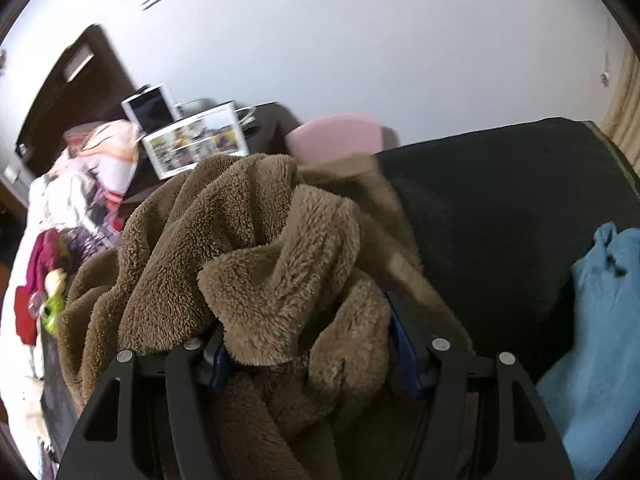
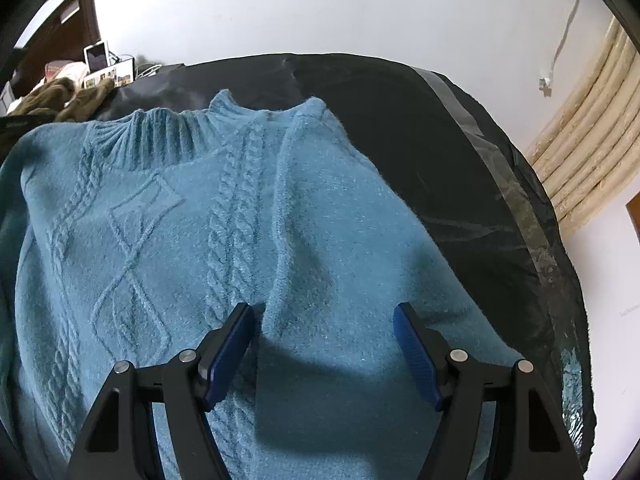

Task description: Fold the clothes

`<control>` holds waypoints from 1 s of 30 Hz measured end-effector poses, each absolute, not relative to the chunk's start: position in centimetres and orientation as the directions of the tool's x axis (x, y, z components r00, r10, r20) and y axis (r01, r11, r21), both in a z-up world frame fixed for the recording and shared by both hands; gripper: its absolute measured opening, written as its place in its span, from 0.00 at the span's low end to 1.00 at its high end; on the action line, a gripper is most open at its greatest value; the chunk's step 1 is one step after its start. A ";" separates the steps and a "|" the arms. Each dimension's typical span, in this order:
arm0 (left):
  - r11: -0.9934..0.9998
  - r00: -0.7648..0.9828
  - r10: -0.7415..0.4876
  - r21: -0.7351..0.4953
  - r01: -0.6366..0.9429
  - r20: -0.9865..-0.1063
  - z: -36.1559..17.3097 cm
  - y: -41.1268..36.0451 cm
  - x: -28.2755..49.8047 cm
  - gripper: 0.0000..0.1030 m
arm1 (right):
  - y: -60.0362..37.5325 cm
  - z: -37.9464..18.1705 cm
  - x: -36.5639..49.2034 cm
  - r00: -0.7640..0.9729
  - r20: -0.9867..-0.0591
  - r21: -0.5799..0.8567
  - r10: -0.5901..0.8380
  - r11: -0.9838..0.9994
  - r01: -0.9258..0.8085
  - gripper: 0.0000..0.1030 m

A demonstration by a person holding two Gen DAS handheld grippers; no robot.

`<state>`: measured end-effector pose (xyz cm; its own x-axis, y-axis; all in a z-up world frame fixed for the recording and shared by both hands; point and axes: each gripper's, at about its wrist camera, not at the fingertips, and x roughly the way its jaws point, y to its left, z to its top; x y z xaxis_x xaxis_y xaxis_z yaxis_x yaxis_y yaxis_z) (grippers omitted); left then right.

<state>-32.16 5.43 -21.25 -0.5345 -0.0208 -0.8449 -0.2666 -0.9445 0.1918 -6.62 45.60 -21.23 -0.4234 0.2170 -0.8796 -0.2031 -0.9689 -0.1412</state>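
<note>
A brown fleece garment [image 1: 248, 240] lies bunched in a heap on the black-covered surface [image 1: 500, 200]. My left gripper [image 1: 310, 344] is pushed into it with its jaws wide apart; thick folds of fleece fill the gap and hide the fingertips. A light blue cable-knit sweater [image 2: 180, 220] is spread flat on the black cover [image 2: 440, 140], collar at the far end, one sleeve folded in along its right side. My right gripper [image 2: 324, 340] hovers open just above the sweater, its fingers on either side of that sleeve's edge. The sweater's edge [image 1: 600, 320] shows at the right of the left wrist view.
A pile of colourful clothes [image 1: 92, 184] lies at the left. Behind the fleece stand a photo print [image 1: 196, 144], a tablet [image 1: 150, 108] and a pink object [image 1: 336, 134]. A beige curtain [image 2: 588, 152] hangs at the right by the white wall. The cover's right edge drops off.
</note>
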 end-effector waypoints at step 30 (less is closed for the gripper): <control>-0.985 -0.534 -0.081 0.149 -0.085 -0.842 -18.6 -11.3 -15.6 0.73 | 43.0 -19.9 -3.5 -0.448 -0.884 -0.126 0.132 -0.991 -0.044 0.71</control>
<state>-15.63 -11.34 -18.62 -0.5339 -0.0814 -0.8416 -0.0850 -0.9851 0.1492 -3.54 42.98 -19.93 -0.4477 0.1321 -0.8844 -0.0444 -0.9911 -0.1256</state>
